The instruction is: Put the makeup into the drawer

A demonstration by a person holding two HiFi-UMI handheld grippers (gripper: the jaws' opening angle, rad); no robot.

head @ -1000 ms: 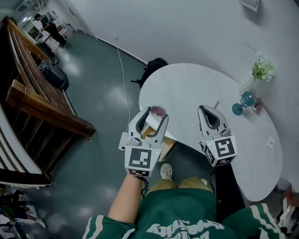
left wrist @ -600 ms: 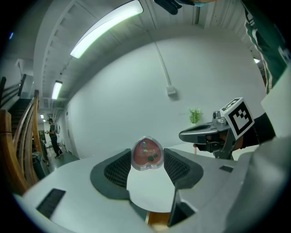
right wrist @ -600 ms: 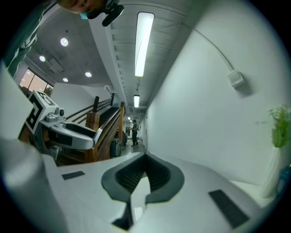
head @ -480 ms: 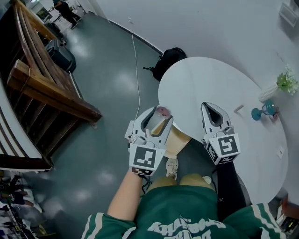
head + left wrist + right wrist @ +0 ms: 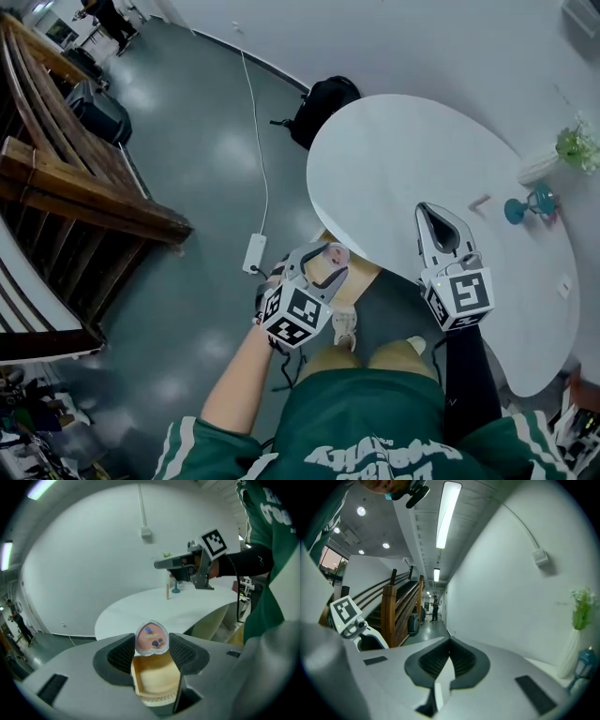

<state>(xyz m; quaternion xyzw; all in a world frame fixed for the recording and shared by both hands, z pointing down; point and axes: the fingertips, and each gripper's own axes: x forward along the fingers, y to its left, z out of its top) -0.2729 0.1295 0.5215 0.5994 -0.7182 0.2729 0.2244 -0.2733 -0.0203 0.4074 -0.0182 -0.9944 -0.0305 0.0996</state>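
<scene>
Heart-shaped makeup compact (image 5: 151, 638) clamped in the left gripper (image 5: 151, 644), just off the near edge of the white table (image 5: 412, 159).
The compact is pinched at its sides between the left jaw pads and held upright. The open wooden drawer (image 5: 154, 679) is seen just below it, under the table's near edge (image 5: 362, 275). The right gripper (image 5: 429, 212) is held over the table's near side, its jaws shut together with nothing between them (image 5: 449, 641). The compact is not yet in the drawer.

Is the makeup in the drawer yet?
No, the heart-shaped compact is clamped between the fingers of the left gripper, outside the wooden drawer.
</scene>
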